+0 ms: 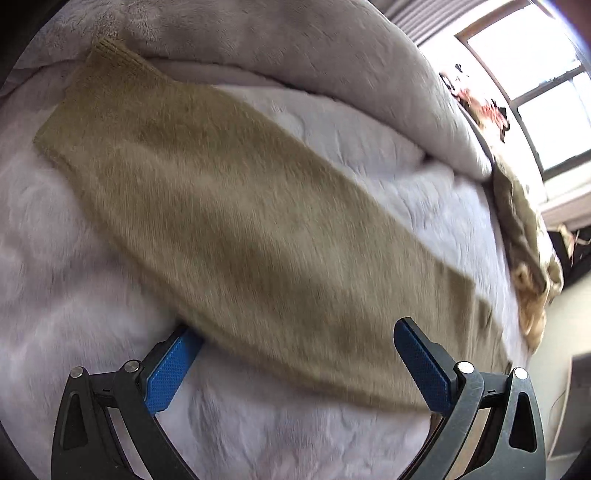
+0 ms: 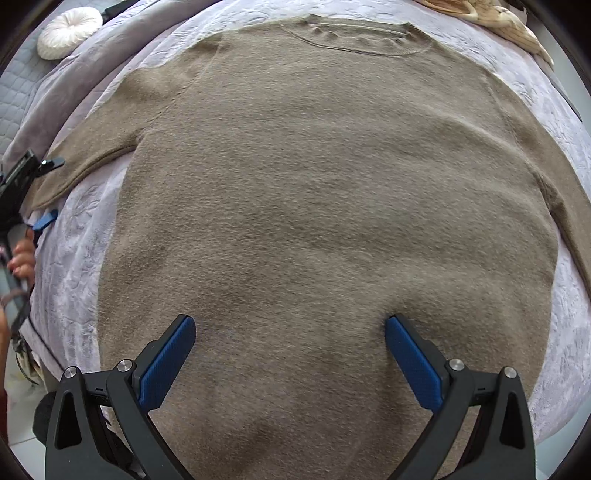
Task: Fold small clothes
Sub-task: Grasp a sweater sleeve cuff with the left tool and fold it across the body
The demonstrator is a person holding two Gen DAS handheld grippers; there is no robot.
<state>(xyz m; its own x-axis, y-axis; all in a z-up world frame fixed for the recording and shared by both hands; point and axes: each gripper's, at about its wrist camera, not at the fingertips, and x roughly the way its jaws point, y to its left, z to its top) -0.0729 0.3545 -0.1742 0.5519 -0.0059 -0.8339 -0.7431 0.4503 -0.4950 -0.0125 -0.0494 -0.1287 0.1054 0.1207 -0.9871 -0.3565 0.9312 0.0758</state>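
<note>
An olive-brown knit sweater [image 2: 325, 192] lies flat on the pale bed cover [image 2: 74, 258], neckline at the far end, sleeves spread to both sides. My right gripper [image 2: 290, 332] is open and empty, its blue pads pressing down on the lower body of the sweater. In the left wrist view one sleeve [image 1: 221, 206] runs diagonally from its ribbed cuff at the upper left. My left gripper [image 1: 295, 339] is open, its jaws straddling the sleeve: the left pad sits under the sleeve's edge, the right pad above it. The left gripper [image 2: 35, 192] also shows at the right wrist view's left edge.
A grey plush blanket [image 1: 295, 48] is bunched along the far side of the bed. A round white cushion [image 2: 68, 31] lies at the far left. Beige clothes [image 1: 532, 266] are piled at the bed's edge by a bright window [image 1: 535, 74].
</note>
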